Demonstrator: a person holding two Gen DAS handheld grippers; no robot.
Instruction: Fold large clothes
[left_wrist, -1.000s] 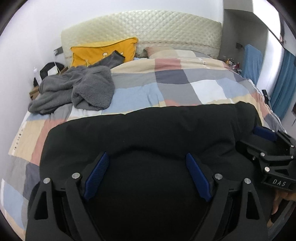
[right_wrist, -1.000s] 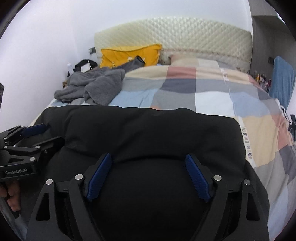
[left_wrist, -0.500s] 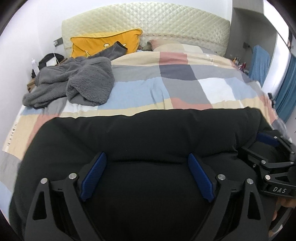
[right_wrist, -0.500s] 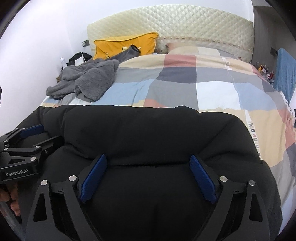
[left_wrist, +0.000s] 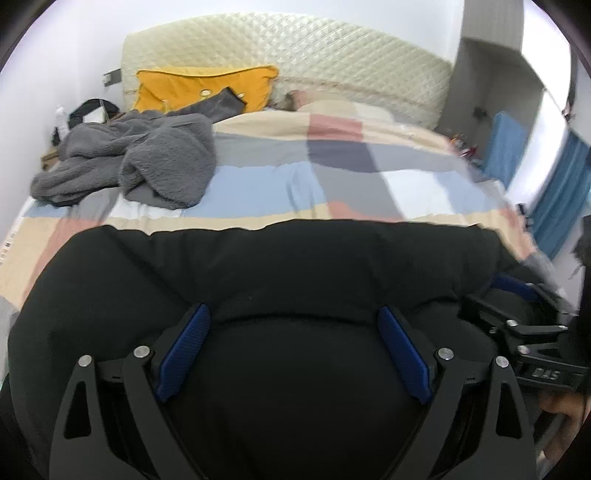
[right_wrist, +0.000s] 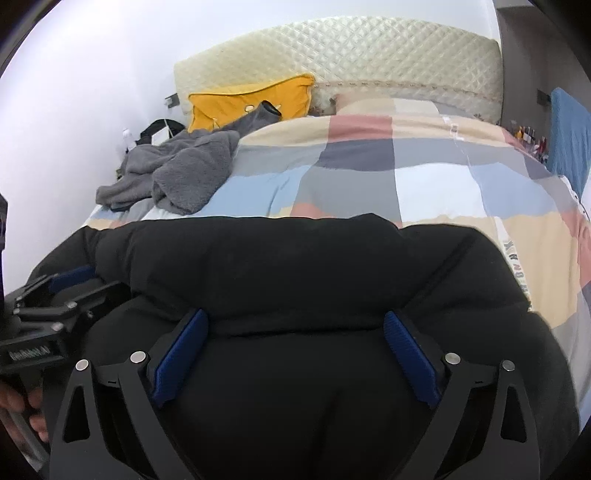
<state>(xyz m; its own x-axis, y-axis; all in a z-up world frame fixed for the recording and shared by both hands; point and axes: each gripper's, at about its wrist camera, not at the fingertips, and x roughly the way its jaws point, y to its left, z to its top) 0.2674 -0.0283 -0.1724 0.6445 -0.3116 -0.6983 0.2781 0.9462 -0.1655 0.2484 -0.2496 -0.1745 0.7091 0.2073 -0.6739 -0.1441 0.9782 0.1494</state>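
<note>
- Coat (left_wrist: 295, 280): a black padded garment, bulky and folded into a thick roll, lies across the near end of the bed (left_wrist: 424, 192). Its far edge runs side to side over the checked cover; its bulk fills the lower half of both views.
- Left gripper (left_wrist: 293, 350): its blue-padded fingers (left_wrist: 183, 350) are spread wide, one on each side of a rounded bulge of the coat. The pads lie against the fabric at their inner faces; whether they press into it cannot be told. In the right wrist view this gripper (right_wrist: 72, 284) appears at the coat's left end, low against the fabric, with a hand (right_wrist: 22, 410) on its handle.
- Right gripper (right_wrist: 295, 354): its fingers (right_wrist: 410, 362) are likewise set wide apart, flanking another bulge of the coat nearer its right end. In the left wrist view it (left_wrist: 517, 299) shows at the coat's right edge, partly blurred.
- Both grippers sit side by side along the near edge of the coat and point toward the headboard (left_wrist: 295, 62).
- Grey fleece (left_wrist: 144, 162): a crumpled heap on the left side of the bed, well apart from the coat.
- Yellow pillow (left_wrist: 195, 88): leans against the headboard at the left, with a dark grey sleeve-like end (left_wrist: 218, 105) of the fleece lying over it.
- Blue cloth (right_wrist: 569, 136): hangs at the right of the bed, near the wall.
- Black bag (right_wrist: 162, 129): stands beside the bed at the left, beyond the fleece.
</note>
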